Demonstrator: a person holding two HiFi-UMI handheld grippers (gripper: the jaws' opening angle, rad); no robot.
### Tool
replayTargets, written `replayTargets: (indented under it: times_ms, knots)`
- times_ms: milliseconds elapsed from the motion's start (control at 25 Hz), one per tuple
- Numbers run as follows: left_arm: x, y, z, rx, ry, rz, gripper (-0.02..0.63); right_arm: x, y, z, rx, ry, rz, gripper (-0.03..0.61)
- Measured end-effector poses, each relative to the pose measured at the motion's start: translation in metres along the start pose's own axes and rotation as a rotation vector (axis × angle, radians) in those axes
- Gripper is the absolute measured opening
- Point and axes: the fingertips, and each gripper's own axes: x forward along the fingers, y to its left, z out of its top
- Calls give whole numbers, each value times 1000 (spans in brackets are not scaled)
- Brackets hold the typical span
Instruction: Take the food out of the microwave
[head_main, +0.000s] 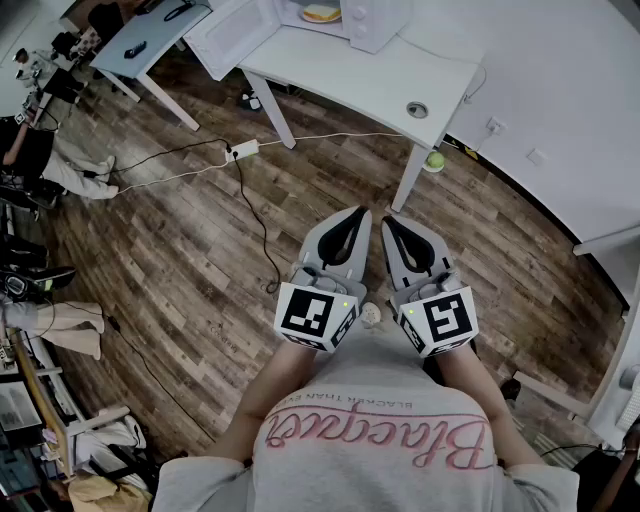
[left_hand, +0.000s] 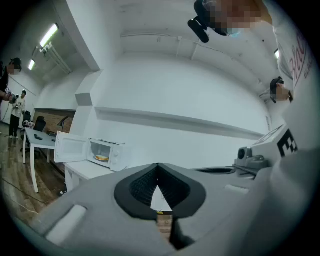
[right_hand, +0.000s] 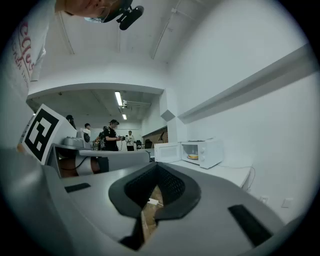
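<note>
Far off, inside the open microwave (head_main: 375, 25) at the far end of the white worktop (head_main: 370, 85): the food (head_main: 321, 13), flat and yellow-white, too small to see well. Probably light and soft, so easy to squash or to slide about. Best to pinch gently at the near edge, or at a plate's rim, if any under it; cannot tell from here. Best kept flat on the way out.

Left gripper (head_main: 358, 213) and right gripper (head_main: 390, 221) held level, side by side, close to the person's shirt (head_main: 370, 430), pointing to the far worktop. Jaws of both pressed together at the tips, nothing pinched. Well apart from the microwave, with brown wood floor (head_main: 200, 250) between. Need to walk near and spread the jaws first.
</note>
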Motion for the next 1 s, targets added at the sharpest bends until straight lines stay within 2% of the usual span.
replayTargets:
  times_ms: [240,520,1000]
  knots:
    - [-1,4,-5,14,3,18,5,5,-1,-3,5,-1,6,9]
    - [3,33,-9,-1,-9,89,5,30,-1,-10,26,5,58,9]
    - [67,119,-3,-12,-12,140,5,114,-36,-10,-17,30,65,9]
